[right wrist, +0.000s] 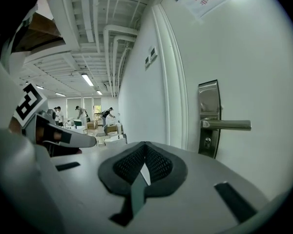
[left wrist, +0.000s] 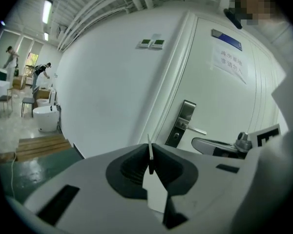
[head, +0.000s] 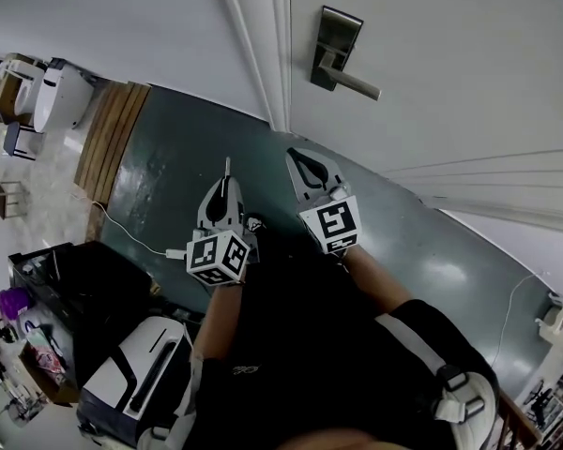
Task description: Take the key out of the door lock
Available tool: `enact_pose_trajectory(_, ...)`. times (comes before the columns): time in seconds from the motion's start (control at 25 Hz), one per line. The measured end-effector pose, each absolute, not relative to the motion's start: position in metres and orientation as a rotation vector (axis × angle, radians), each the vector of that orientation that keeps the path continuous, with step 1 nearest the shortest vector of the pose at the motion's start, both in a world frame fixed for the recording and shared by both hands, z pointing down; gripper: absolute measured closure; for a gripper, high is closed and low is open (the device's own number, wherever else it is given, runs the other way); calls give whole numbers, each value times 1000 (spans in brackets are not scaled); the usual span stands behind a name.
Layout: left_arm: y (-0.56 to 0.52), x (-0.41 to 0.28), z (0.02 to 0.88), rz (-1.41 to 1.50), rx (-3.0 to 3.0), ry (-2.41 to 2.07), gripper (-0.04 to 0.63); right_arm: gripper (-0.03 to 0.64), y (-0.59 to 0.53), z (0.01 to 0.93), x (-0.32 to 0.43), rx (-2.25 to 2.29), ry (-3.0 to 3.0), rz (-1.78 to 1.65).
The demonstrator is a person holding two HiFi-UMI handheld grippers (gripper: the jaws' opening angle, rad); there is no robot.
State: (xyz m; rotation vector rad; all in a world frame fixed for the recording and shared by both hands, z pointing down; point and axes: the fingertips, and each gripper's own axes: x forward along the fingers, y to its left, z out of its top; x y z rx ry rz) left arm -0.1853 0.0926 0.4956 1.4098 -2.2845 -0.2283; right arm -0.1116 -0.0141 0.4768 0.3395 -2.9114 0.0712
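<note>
Left gripper [head: 226, 184] has its jaws pressed together on the key [left wrist: 149, 141]. It's a thin flat blade seen edge-on, sticking up past the pads, and in the head view it shows as a sliver poking out ahead of the tips. Right gripper [right wrist: 145, 147] is closed pad to pad with nothing between, held just beside the left one and a bit closer to the door [head: 450, 64]. Both are in the air, short of the door and not touching it. The door lock [right wrist: 208, 116] is ahead: metal plate, lever handle [right wrist: 227, 125] level. The keyhole [right wrist: 206, 141] under the lever has nothing in it, so the key is clear of the lock and well apart from it. Below is the green floor [head: 188, 157], with a white cable [head: 131, 237] lying across it. Further left, a wooden pallet [head: 113, 139] lies by the wall.
</note>
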Motion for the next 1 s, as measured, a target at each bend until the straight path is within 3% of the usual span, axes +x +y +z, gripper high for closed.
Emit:
enact_pose_trajectory(0.52, 92, -236, 444, -122, 1558, -2422, 558, 607, 6, 449, -172, 294, -2936, -46)
enact_pose_trajectory(1.0, 80, -247, 376, -188, 1694, -2490, 558, 607, -7, 356, -180, 411, -3081, -251)
